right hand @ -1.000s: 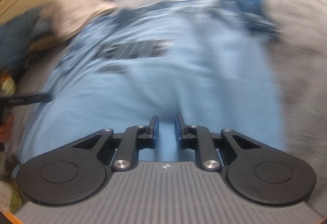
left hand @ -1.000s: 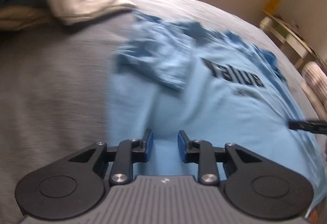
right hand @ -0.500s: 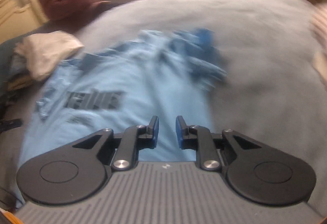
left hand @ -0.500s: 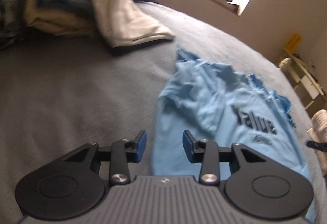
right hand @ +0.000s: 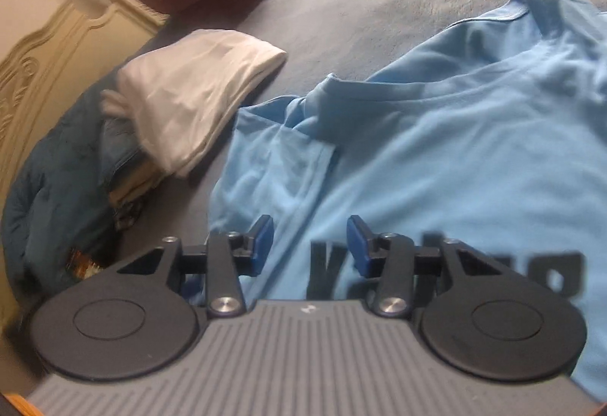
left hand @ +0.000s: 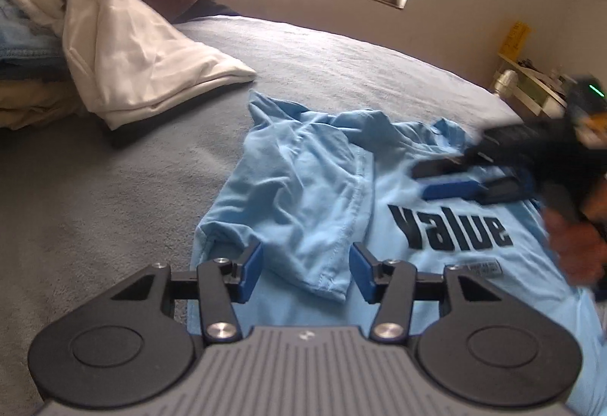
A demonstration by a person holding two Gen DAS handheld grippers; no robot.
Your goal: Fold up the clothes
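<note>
Shirt (left hand: 379, 226): one, light blue, spread on the grey bed (left hand: 95, 188), one sleeve folded over its chest.
Left gripper (left hand: 305, 270): jaws opening over that sleeve, gripping nothing.
Right gripper (right hand: 310, 245): jaws opening above the shirt, empty.
White cloth (left hand: 132, 55): one, beyond the shirt.

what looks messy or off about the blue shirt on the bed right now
The light blue t-shirt lies print-up on the grey bed, but its sleeve is flopped inward over the chest and bunched in wrinkles beside the "value" print. The collar end is rumpled too. Nothing looks torn or stained.
</note>
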